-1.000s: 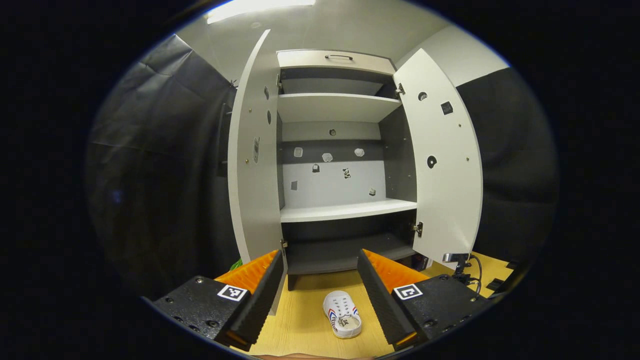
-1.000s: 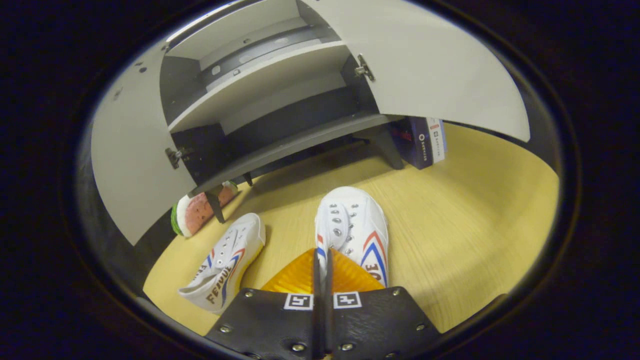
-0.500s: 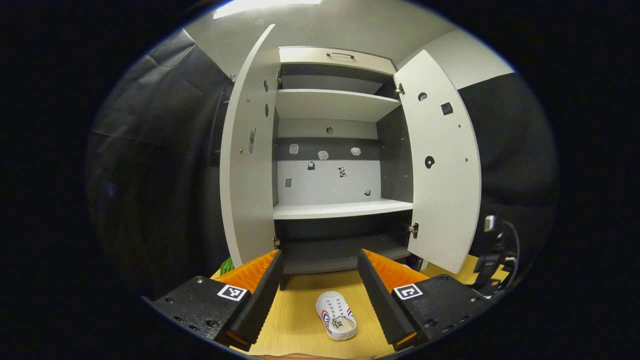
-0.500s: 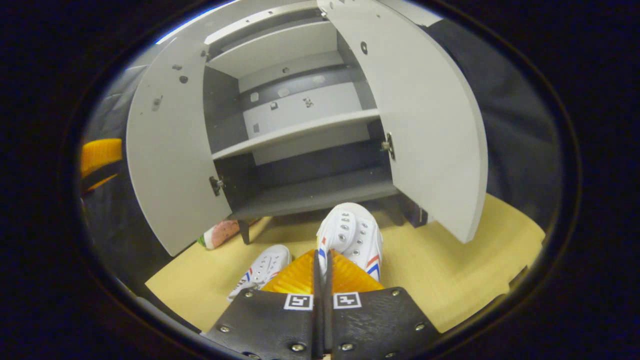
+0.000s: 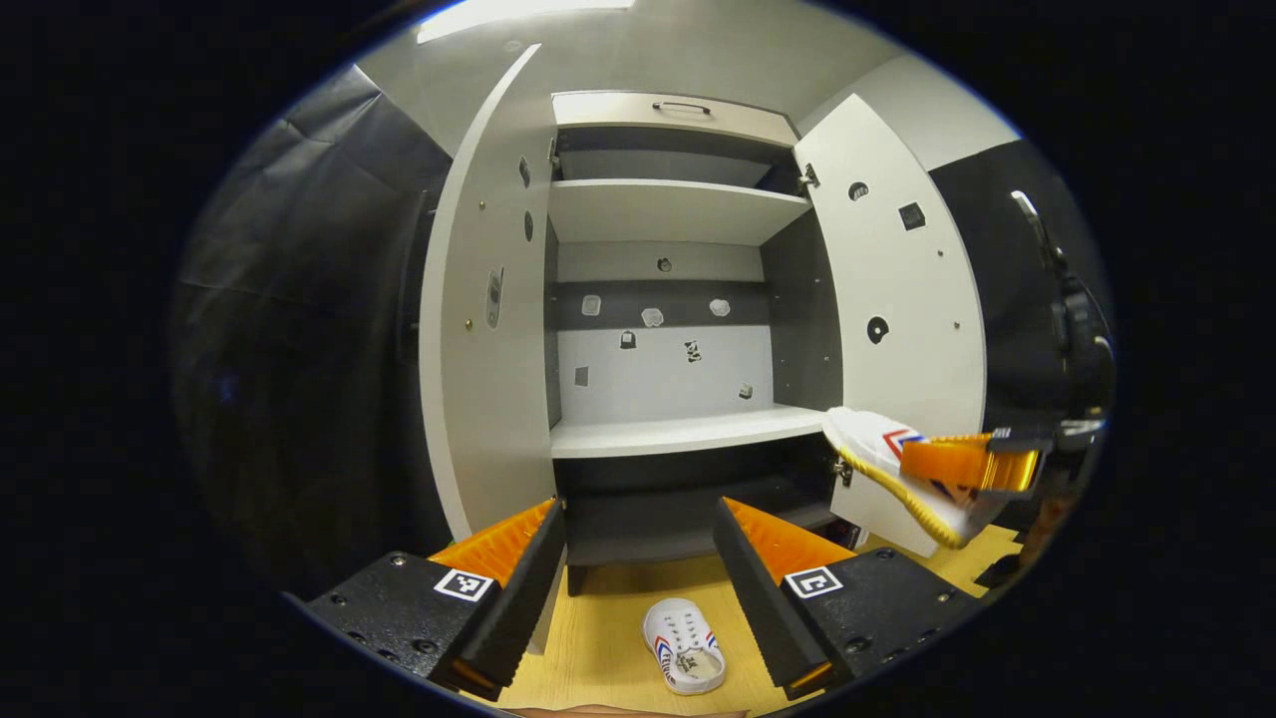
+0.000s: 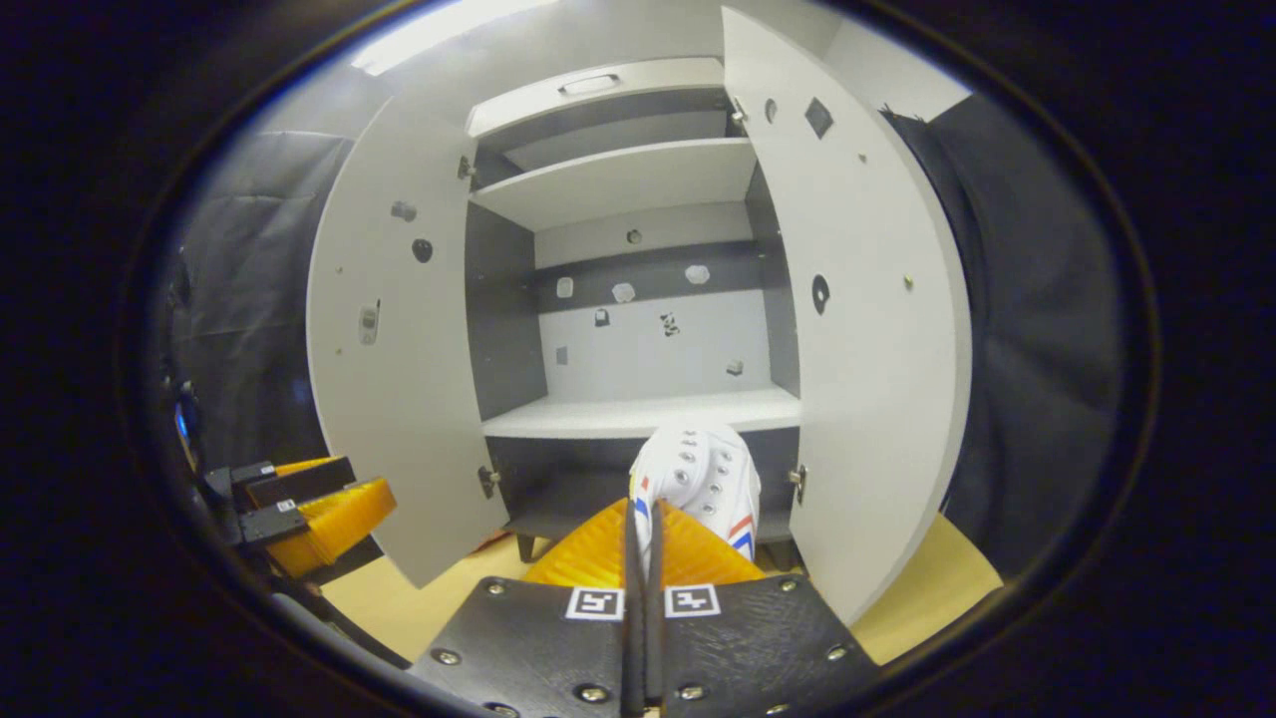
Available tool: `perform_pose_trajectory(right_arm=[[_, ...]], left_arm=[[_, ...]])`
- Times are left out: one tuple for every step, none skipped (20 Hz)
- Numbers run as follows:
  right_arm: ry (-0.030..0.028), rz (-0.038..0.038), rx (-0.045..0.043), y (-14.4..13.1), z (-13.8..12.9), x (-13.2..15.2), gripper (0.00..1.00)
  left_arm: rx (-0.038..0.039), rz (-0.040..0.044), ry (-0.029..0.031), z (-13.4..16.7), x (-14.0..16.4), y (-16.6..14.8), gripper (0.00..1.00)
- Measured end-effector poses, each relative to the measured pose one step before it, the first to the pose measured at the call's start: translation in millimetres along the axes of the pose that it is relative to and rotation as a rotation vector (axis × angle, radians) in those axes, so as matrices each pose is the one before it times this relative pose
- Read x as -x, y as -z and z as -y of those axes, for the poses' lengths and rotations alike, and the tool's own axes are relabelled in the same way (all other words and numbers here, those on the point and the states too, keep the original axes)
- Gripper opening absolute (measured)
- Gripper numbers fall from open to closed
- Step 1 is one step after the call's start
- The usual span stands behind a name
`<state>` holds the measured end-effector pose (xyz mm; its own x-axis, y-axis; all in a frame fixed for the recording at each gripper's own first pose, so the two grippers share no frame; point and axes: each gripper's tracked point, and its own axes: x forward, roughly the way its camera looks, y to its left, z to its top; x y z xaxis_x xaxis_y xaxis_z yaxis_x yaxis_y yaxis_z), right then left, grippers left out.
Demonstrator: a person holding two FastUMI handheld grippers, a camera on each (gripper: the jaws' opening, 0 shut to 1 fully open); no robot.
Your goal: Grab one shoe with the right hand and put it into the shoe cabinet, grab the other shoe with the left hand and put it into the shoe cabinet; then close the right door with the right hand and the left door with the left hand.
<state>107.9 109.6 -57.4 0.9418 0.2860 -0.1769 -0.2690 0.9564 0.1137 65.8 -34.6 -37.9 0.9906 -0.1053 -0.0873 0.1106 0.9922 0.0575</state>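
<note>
Before the shoe cabinet (image 6: 638, 299), right gripper (image 6: 643, 519) pinches a shoe (image 6: 698, 479) (fingers nearly together).

Left tool (image 5: 638, 588) wide apart; right tool (image 6: 643, 558) clamped, raised.

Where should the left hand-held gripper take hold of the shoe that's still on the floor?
Probably the heel collar, from above. The shoe lies upright on the floor, its opening up and its heel toward the left hand-held gripper, whose open jaws could straddle that thin rim.
</note>
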Motion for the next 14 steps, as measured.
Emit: perform_pose_trajectory(right_arm=[[-0.00468, -0.00092, 0.01396, -10.16, -1.5, -10.6, 0.01], [-0.00033, 0.00222, 0.01947, -12.94, 0.23, -11.51, 0.01], [0.00315, 0.00187, 0.01623, -12.89, 1.42, -13.33, 0.01], [0.00429, -0.00225, 0.00551, -11.09, 2.36, -15.04, 0.01], [0.0043, -0.00247, 0.00539, -9.33, 2.7, -15.43, 0.01], [0.0056, 0.0019, 0.00762, -9.58, 3.98, -16.73, 0.01], [0.00745, -0.00349, 0.01235, -8.31, 4.36, -17.03, 0.01], [0.01037, -0.00686, 0.01323, -5.66, 5.39, -18.3, 0.01], [0.01188, -0.0061, 0.00748, -2.55, 4.39, -16.74, 0.01], [0.01076, -0.00696, 0.0164, -2.9, 4.58, -17.99, 0.01], [0.00559, -0.00034, 0.01642, -3.17, 3.77, -16.91, 0.01], [0.00122, -0.0031, 0.01247, -1.25, 1.9, -18.41, 0.01], [-0.00035, -0.0053, -0.00547, 0.17, 1.89, -14.92, 0.01], [-0.00128, -0.00521, 0.00172, 0.87, 1.46, -15.54, 0.01]], left_arm=[[0.00805, 0.00173, -0.00202, -0.91, -5.48, -1.84, 0.91], [0.01143, 0.00441, 0.00033, 0.15, -6.27, -2.07, 0.9], [0.00472, 0.00018, 0.00746, 1.9, -5.88, 0.29, 0.9], [-0.0007, -0.00837, 0.00621, 1.52, -5.9, 1.31, 0.9], [-0.00308, -0.0075, 0.00475, 0.43, -6.43, 2.23, 0.9], [-0.00263, -0.00377, 0.0029, 1.43, -6.65, 1.78, 0.91], [-0.0021, -0.00504, 0.00369, -0.08, -4.94, 1.96, 0.91], [-0.00071, -0.00366, 0.00529, -0.28, -5.39, 1.79, 0.91], [0.00101, -0.00348, 0.00364, 0.54, -5.49, 2.29, 0.91], [0.00473, -0.00171, 0.00272, -0.75, -5.59, 1.77, 0.91], [0.00693, -0.00963, 0.00307, -1.0, -4.89, 3.94, 0.91], [0.00419, -0.0103, 0.00438, 0.58, -5.77, 2.83, 0.9], [0.00169, -0.00499, 0.00072, -1.22, -5.02, 2.32, 0.91], [0.00099, -0.00188, -0.00069, -1.45, -4.58, 1.46, 0.91]])
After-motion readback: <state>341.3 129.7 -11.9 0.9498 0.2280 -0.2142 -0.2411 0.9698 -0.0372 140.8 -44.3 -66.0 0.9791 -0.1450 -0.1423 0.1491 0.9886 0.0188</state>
